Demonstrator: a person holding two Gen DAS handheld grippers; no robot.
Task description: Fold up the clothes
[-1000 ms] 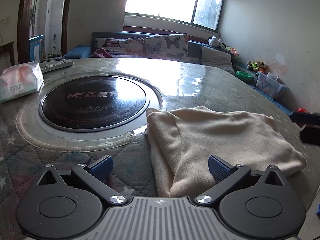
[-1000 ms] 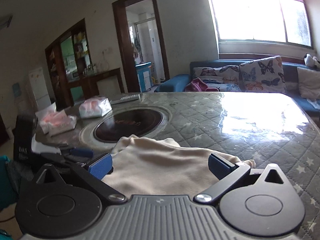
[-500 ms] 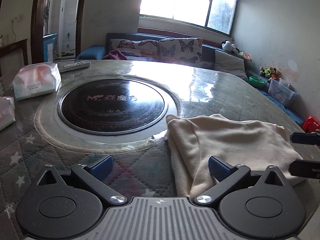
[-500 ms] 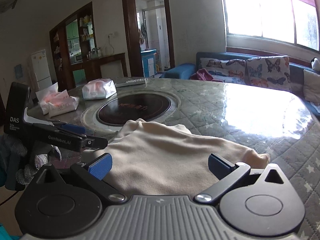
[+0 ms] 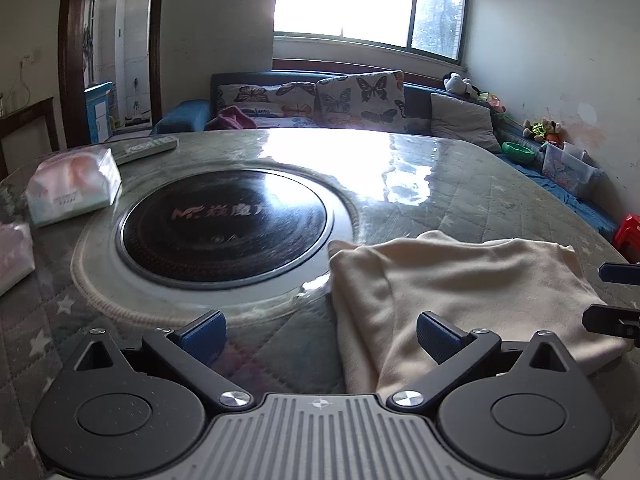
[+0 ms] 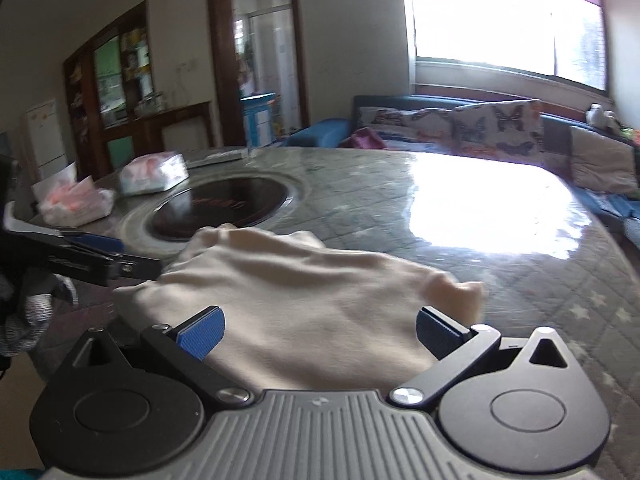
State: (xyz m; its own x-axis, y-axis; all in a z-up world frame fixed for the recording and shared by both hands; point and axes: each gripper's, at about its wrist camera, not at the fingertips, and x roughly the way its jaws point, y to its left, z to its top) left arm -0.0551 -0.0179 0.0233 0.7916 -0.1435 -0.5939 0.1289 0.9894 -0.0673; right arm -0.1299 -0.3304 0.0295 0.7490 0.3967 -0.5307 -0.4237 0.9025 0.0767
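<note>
A cream garment [image 5: 460,280] lies folded in a flat bundle on the round table, right of the black hotplate. In the right wrist view the garment [image 6: 300,292] fills the near middle. My left gripper [image 5: 320,336] is open and empty, held above the garment's left edge. My right gripper [image 6: 318,330] is open and empty, held above the garment's near side. The right gripper's fingers [image 5: 616,296] show at the right edge of the left wrist view. The left gripper [image 6: 92,260] shows at the left of the right wrist view.
A black round hotplate [image 5: 226,226] is set in the table's middle. Tissue packs [image 5: 74,186] and a remote [image 5: 146,147] lie at the far left. The quilted table cover [image 6: 460,216] shines under the window. A sofa [image 5: 320,100] stands behind the table.
Both grippers have drawn back and lifted a little from the garment, staying open. The garment lies still and now sits farther right in the left wrist view.
</note>
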